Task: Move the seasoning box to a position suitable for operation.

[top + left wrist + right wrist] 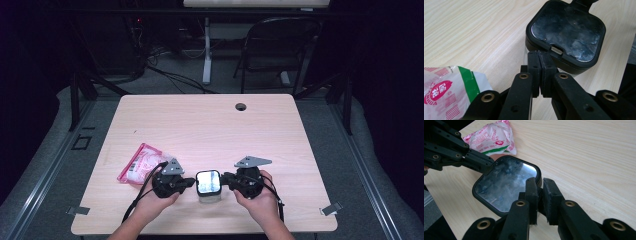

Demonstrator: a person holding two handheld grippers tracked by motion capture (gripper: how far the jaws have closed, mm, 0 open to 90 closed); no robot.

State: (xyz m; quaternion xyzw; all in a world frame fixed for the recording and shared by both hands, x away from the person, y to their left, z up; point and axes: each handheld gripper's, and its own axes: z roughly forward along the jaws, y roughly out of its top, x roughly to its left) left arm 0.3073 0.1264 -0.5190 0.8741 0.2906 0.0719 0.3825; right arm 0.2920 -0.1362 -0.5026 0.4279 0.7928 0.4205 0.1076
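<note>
Work at this moment centres on a small clear container with a black-framed lid point(208, 183), which stands low in the middle of the high view, near the front edge of the table point(210, 125). It is flanked by both tools. The left gripper point(539, 65) is seen in the left gripper view with its jaws pressed together, their tips touching the lid's edge just beside a small latch tab point(556, 50); nothing is held between them. The right gripper point(541, 192) has its jaws nearly together at the opposite edge of the lid; a narrow gap remains, and a black part appears to sit in it, so a grip on the lid's rim or hinge is likely but cannot be confirmed.

If the lid is to be opened, the container is best steadied from one side while the tab is levered up gently from the other, so that the box is not tipped or pushed across the wood.

A red-and-white packet point(141, 164) lies left of the container, apart from it. The container's contents are hard to make out through the glare on the lid, and its lower body is covered by the jaws in both gripper views.
</note>
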